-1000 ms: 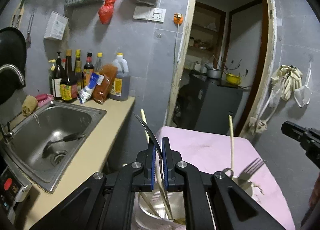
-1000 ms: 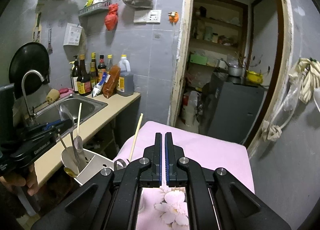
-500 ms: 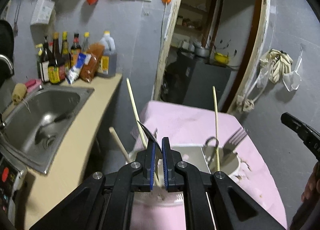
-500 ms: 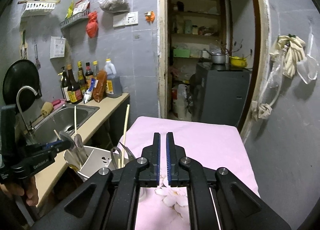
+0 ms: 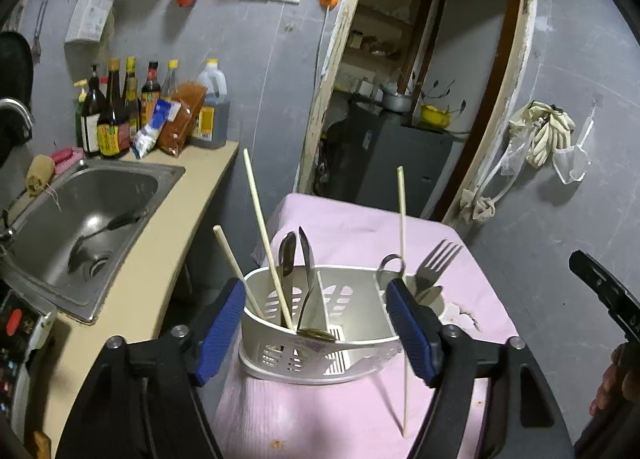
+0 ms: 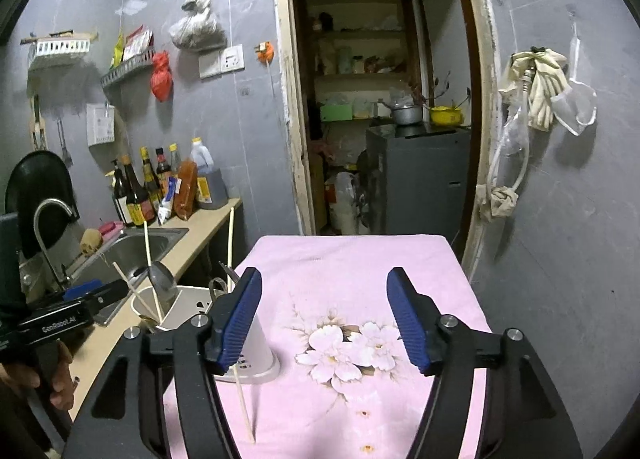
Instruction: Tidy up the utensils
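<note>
Far left in the left wrist view: a steel sink (image 5: 86,215) sunk into the beige counter (image 5: 160,255), a dark ladle (image 5: 102,229) lying in the basin, sauce bottles (image 5: 120,111) lined up along the grey wall behind.

Further right, on the pink tablecloth (image 5: 360,231), a white divided utensil caddy (image 5: 316,343). In its left compartment, two chopsticks (image 5: 264,235) leaning leftward and two spoons (image 5: 296,259) standing bowl-up, handles down. In the right compartment, a fork (image 5: 434,263), tines up, beside a looped metal handle (image 5: 390,263). One more chopstick (image 5: 402,243) standing nearly upright against the caddy's right side, its lower tip apparently outside on the cloth, though hard to be sure through the fisheye.

Left gripper (image 5: 320,333) spread wide, blue pads either side of the caddy without pressing on it, jaws just opened, nothing clamped.

In the right wrist view, the same caddy at lower left, partly hidden behind the left finger. Right gripper (image 6: 328,321) likewise parted, jaws just opened, only flowered cloth between the pads. Right of that, a doorway (image 6: 384,107) into a storeroom, then rags on a wall hook (image 6: 538,83).
</note>
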`<act>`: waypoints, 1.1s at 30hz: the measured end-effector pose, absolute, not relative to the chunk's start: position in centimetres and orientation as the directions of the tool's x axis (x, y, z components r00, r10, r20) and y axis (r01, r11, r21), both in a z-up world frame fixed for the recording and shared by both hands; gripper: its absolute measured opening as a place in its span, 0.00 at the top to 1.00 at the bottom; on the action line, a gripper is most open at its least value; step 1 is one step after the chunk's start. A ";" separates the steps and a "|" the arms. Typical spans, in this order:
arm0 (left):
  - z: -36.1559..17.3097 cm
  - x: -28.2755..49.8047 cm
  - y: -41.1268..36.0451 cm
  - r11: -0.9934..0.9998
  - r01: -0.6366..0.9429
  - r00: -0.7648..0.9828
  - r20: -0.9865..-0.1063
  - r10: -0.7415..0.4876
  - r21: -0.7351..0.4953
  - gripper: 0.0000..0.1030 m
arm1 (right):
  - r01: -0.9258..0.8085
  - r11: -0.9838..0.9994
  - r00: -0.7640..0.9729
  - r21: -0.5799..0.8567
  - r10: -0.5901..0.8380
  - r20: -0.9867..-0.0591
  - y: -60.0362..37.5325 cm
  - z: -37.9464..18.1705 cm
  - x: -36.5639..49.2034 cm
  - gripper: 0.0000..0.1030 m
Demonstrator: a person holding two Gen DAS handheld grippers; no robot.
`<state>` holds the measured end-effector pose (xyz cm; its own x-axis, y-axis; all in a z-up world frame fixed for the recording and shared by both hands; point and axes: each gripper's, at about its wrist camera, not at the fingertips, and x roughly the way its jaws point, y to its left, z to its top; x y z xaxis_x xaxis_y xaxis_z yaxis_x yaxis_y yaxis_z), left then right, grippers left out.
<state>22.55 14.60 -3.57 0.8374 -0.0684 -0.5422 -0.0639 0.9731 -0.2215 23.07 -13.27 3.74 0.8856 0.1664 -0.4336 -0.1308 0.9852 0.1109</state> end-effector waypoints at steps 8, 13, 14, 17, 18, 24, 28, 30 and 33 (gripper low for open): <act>-0.8 18.5 12.9 0.973 -0.069 0.884 -0.465 -0.042 -0.219 0.09 | -0.151 0.977 0.905 0.147 0.197 -0.378 -15.3 4.8 19.2 0.18; 0.4 15.6 11.3 0.977 -0.074 0.905 -0.426 -0.019 -0.202 0.01 | -0.169 0.972 0.907 0.163 0.218 -0.361 -17.0 5.3 16.4 0.06; 0.6 14.9 10.7 0.980 -0.068 0.905 -0.426 -0.019 -0.189 0.01 | -0.173 0.972 0.907 0.161 0.221 -0.359 -17.2 5.3 16.0 0.05; 1.0 13.0 9.3 0.984 -0.060 0.911 -0.412 -0.015 -0.170 0.01 | -0.188 0.970 0.907 0.156 0.232 -0.352 -18.1 5.6 14.3 0.02; 1.1 12.5 9.0 0.984 -0.059 0.913 -0.407 -0.016 -0.171 0.01 | -0.191 0.970 0.907 0.154 0.234 -0.349 -18.4 5.7 13.7 0.02; 1.4 8.1 6.5 0.984 -0.053 0.924 -0.381 -0.015 -0.169 0.01 | -0.191 0.971 0.906 0.142 0.230 -0.355 -20.8 6.0 10.1 0.02; 1.4 6.1 5.3 0.986 -0.053 0.927 -0.376 -0.011 -0.160 0.01 | -0.189 0.973 0.908 0.131 0.224 -0.355 -22.3 6.1 7.8 0.02; 1.4 5.2 4.9 0.986 -0.052 0.928 -0.372 -0.010 -0.156 0.01 | -0.186 0.974 0.908 0.129 0.220 -0.357 -23.1 6.1 7.0 0.02; 1.5 4.0 4.3 0.987 -0.050 0.929 -0.369 -0.009 -0.150 0.01 | -0.178 0.976 0.908 0.128 0.213 -0.361 -24.0 5.9 5.9 0.02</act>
<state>4.02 4.34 1.46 0.9293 -0.0088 -0.3691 -0.0501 0.9875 -0.1497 5.90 -24.03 5.94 0.9080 0.2128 -0.3609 -0.1778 0.9757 0.1280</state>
